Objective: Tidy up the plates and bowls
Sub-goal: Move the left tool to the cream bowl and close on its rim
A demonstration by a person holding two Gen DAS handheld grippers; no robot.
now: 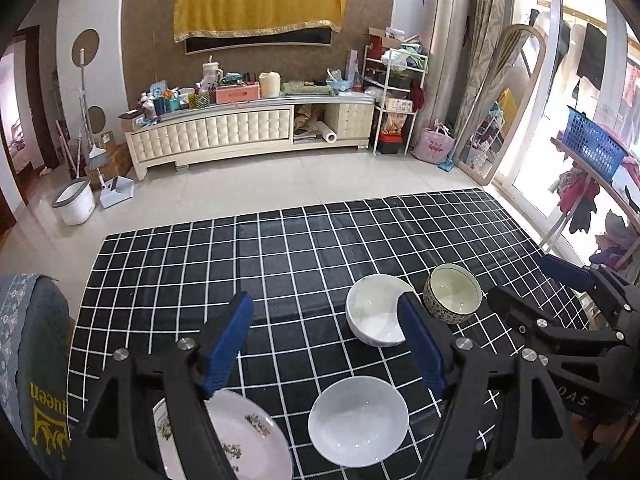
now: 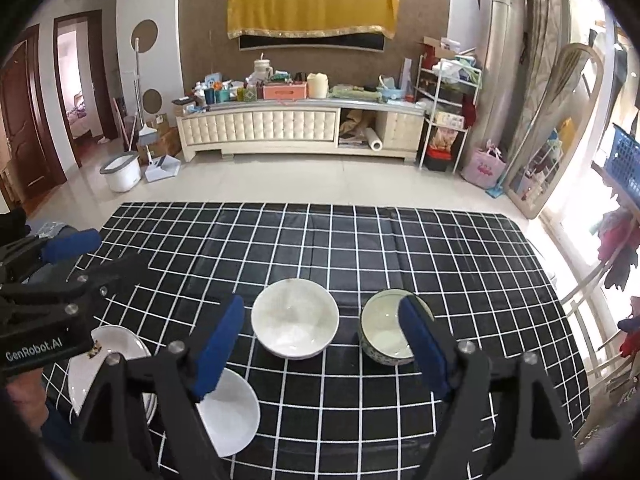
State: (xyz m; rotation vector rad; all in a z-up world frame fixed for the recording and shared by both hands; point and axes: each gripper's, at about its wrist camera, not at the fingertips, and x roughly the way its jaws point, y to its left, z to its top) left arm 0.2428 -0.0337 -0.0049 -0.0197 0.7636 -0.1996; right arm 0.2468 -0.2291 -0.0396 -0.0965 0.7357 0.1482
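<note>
The left tongs (image 1: 326, 340) hang over the near part of the table with their blue-padded fingers (image 1: 230, 344) spread wide and nothing between them. Below them lies a shallow white bowl (image 1: 358, 420), and under the left finger sits a white plate with a flower pattern (image 1: 244, 436), partly hidden by the black frame; it seems to rest on another plate, but that is hard to tell. Just past the right finger stands a deeper white bowl (image 1: 374, 310), and right beside it, close but seemingly not touching, a small bowl with a dark patterned outside and a pale inside (image 1: 454, 294). The right tongs (image 2: 326, 340) are also open and empty, held above the same dishes: in their view the deep white bowl (image 2: 295, 322) sits between the fingers, the patterned bowl (image 2: 386, 330) is partly behind the right finger (image 2: 420, 344), the shallow bowl (image 2: 230, 412) lies behind the left finger, and the flowered plate (image 2: 106, 360) is at the left. Each pair of tongs shows at the edge of the other's view. All the dishes stand on a black tablecloth with a white grid (image 1: 280, 256). Beyond the table are a pale tiled floor (image 2: 320, 180), a long cream cabinet (image 2: 280, 128) crowded with small items, and a yellow cloth (image 2: 312, 4) on the wall.
</note>
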